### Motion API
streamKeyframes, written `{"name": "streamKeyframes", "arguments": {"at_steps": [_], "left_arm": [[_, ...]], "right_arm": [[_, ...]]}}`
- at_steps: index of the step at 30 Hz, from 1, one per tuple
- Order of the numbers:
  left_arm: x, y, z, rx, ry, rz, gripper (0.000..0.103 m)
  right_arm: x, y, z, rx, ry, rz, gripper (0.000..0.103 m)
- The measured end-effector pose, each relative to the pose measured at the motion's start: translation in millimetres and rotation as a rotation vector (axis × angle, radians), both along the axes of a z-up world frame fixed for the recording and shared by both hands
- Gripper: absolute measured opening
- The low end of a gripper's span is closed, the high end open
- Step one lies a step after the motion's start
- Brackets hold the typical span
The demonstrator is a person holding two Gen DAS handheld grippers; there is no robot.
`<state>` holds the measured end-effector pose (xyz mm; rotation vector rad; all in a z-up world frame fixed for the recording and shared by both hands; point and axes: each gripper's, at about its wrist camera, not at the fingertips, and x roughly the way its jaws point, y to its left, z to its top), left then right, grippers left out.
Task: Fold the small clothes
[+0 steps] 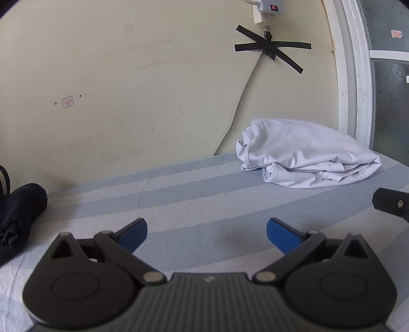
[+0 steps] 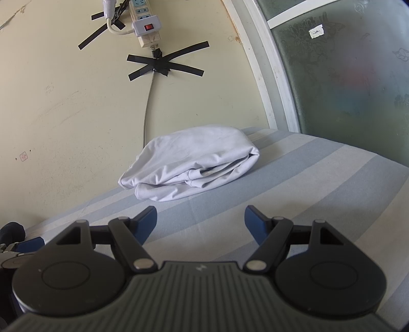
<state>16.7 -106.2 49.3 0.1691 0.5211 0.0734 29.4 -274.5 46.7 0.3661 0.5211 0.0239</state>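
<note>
Both hand-held grippers hang over a striped bed sheet (image 1: 179, 194) with nothing between their blue pads: the left gripper (image 1: 207, 233) is spread wide, and the right gripper (image 2: 200, 222) stands equally wide. That readiness suggests neither tool has yet taken up a garment. 1 white garment (image 2: 194, 163) lies roughly folded into a thick bundle at the far side of the bed, close to the cream wall (image 1: 127, 102) and near the frosted-glass door (image 2: 345, 76); its position away from the working area reads as a finished piece set aside. 1 dark garment (image 1: 18, 212) sits bunched at the left edge of the bed, well apart from the white one, and it looks like the next item to fold, nearest the left gripper. Counted: 2 grippers, 2 garments, 1 power strip (image 2: 147, 23) on the wall, its white cable (image 2: 147, 109) held by crossed strips of black tape (image 2: 165, 63).
</note>
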Motion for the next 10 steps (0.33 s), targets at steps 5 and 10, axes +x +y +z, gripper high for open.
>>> {"name": "streamKeyframes", "arguments": {"at_steps": [5, 10], "left_arm": [[-3.5, -2.6, 1.2, 0.016, -0.023, -0.019, 0.103], [-6.8, -8.0, 1.8, 0.042, -0.043, -0.054, 0.103]], "right_arm": [[0.3, 0.4, 0.4, 0.001, -0.001, 0.001, 0.078], [0.5, 0.7, 0.8, -0.002, -0.002, 0.003, 0.078]]}}
